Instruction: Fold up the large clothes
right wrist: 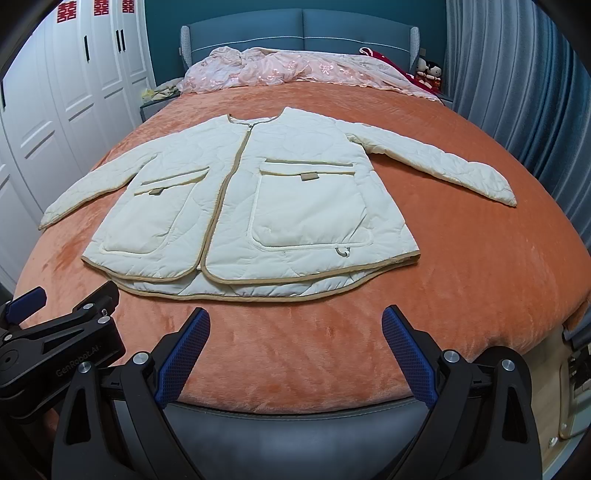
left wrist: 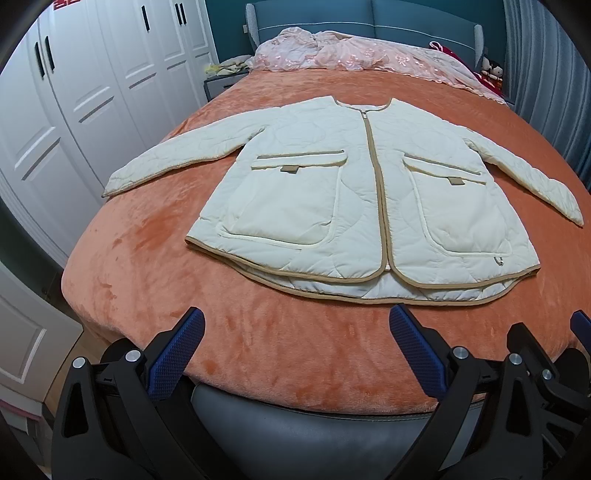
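Observation:
A cream quilted jacket with tan trim lies flat and face up on the orange bedspread, zipped, both sleeves spread out to the sides. It also shows in the right wrist view. My left gripper is open and empty, hovering above the foot of the bed, short of the jacket's hem. My right gripper is open and empty beside it, also short of the hem. The right gripper's edge shows at the lower right of the left wrist view; the left gripper's body shows at the lower left of the right wrist view.
A pink embroidered cover is bunched at the blue headboard. White wardrobe doors stand along the left. Blue curtains hang on the right. Stuffed dolls sit at the far right corner. The grey bed footboard is below the grippers.

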### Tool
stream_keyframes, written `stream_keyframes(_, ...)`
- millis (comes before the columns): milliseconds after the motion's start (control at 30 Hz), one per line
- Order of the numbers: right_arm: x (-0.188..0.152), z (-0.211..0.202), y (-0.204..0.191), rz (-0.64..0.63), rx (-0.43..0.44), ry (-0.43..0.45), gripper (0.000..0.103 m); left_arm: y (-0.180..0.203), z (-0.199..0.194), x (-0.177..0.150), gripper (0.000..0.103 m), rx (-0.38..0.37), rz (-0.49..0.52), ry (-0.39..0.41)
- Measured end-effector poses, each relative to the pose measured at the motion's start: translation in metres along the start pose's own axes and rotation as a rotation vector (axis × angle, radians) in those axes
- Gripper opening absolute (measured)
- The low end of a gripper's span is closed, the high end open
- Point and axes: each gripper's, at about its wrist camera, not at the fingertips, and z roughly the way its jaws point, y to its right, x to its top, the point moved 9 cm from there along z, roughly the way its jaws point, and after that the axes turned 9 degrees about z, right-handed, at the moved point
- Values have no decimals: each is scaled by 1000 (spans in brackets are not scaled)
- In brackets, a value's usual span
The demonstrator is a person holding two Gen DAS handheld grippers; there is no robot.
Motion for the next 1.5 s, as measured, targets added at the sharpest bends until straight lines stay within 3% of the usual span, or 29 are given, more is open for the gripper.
stream_keyframes(967, 4, 12, 2, 9, 32, -28, 92, 0, 7, -3, 98, -16, -4, -11)
stream_keyframes(1200, 61, 48, 88, 222, 33, -35, 92, -13, 37, 14, 98, -24, -33, -78)
stream_keyframes(1500, 170, 134, 265, 535, -137, 12, 92, -39, 90, 63, 98, 24, -108, -91)
